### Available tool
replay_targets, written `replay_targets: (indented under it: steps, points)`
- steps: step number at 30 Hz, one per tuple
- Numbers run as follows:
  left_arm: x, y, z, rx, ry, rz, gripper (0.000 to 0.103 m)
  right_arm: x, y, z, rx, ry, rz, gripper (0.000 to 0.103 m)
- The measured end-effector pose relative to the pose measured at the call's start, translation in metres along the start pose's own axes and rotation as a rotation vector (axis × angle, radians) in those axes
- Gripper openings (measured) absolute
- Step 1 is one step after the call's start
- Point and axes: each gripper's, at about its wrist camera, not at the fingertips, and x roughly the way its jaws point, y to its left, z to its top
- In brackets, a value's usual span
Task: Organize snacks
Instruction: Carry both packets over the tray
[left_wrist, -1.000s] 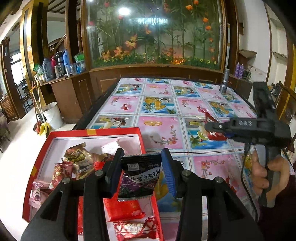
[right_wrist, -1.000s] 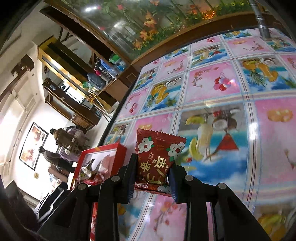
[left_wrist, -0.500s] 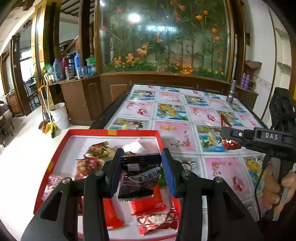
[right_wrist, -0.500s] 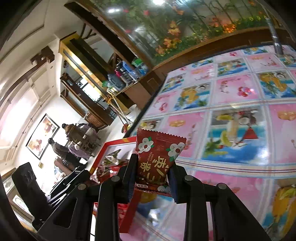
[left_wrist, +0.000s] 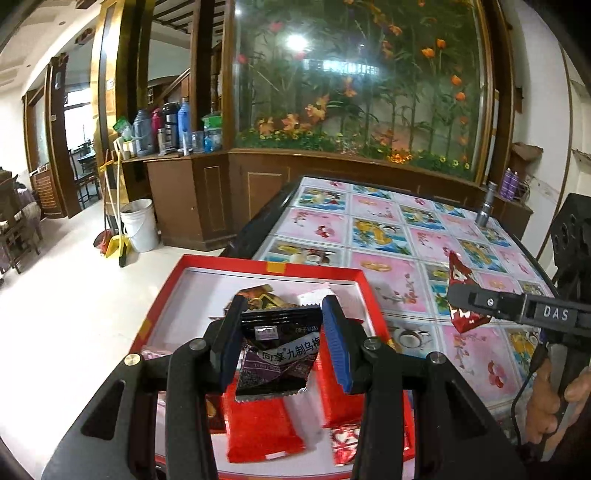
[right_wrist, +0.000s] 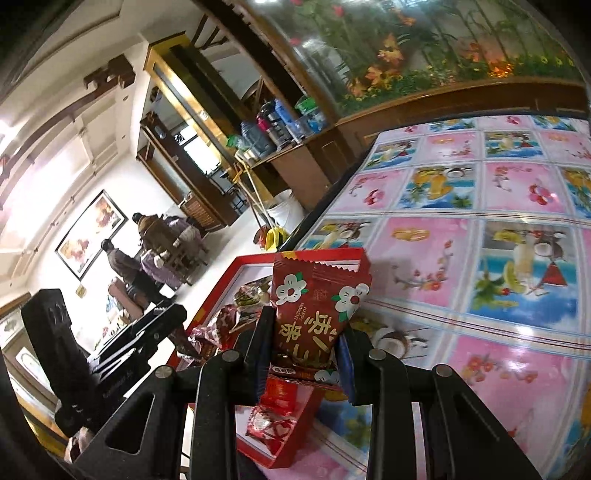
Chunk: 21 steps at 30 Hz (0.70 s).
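My left gripper (left_wrist: 282, 341) is shut on a black and purple snack packet (left_wrist: 277, 354) and holds it above the red box (left_wrist: 258, 264), which has a white floor and several snacks inside. My right gripper (right_wrist: 303, 350) is shut on a red snack packet with white flowers (right_wrist: 314, 306) and holds it over the box's right edge (right_wrist: 321, 254). The right gripper (left_wrist: 461, 299) with its red packet (left_wrist: 460, 275) also shows at the right of the left wrist view. The left gripper's body (right_wrist: 110, 354) shows at the left of the right wrist view.
The box sits at the left end of a table with a pink and blue patterned cloth (left_wrist: 406, 240). A grey metal cylinder (left_wrist: 485, 206) stands at the far right of the table. A white bucket (left_wrist: 138, 225) stands on the floor beyond the box.
Both grippers have moved left with their packets. The left one now hangs over the middle of the box, and the right one has come from over the table to the box's right edge.
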Motion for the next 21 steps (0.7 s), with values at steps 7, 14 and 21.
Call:
replay_targets:
  steps: [7,14,21]
  points:
    - [0.005,0.023,-0.002,-0.037,0.003,0.026,0.04,0.022,0.027,-0.003,-0.053,0.043,0.02,0.031]
    - [0.012,0.038,-0.005,-0.057,0.011,0.047,0.04,0.051,0.057,-0.013,-0.119,0.097,0.039,0.031]
    - [0.017,0.049,-0.007,-0.075,0.018,0.061,0.04,0.071,0.074,-0.022,-0.153,0.143,0.053,0.031]
